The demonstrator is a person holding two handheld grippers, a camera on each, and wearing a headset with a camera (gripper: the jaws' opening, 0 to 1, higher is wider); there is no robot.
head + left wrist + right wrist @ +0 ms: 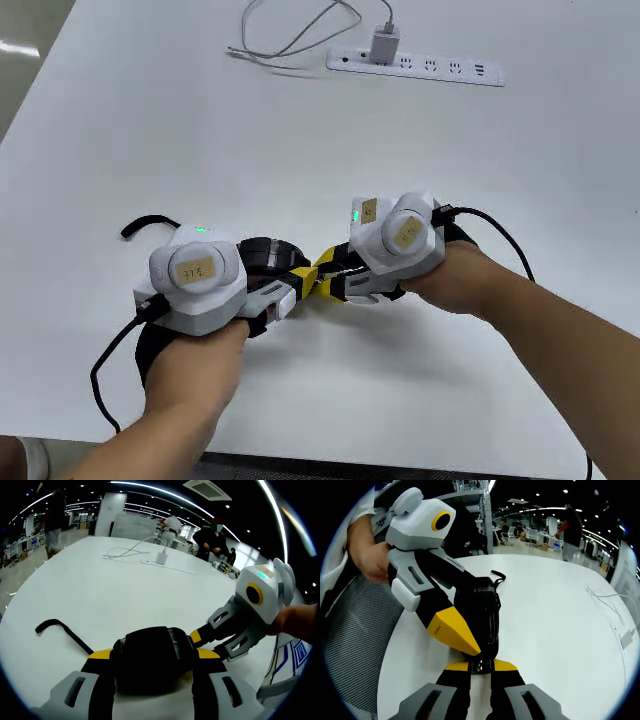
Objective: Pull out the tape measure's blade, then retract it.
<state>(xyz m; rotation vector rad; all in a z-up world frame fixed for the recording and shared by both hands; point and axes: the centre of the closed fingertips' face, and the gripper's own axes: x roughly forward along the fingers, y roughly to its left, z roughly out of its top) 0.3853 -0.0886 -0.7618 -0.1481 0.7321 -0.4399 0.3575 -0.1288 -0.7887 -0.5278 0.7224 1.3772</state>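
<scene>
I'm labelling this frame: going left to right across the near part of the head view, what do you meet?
Black strap → left gripper → tape measure → right gripper.

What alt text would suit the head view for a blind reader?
Two hand-held grippers meet at a black tape measure on a white table: the left gripper clamps its body, the right gripper pinches its front end. A power strip lies at the far edge.

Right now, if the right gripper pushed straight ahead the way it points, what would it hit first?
The black tape measure, almost at once: the right gripper has its tips at the near end, while the left gripper clamps the case.
</scene>
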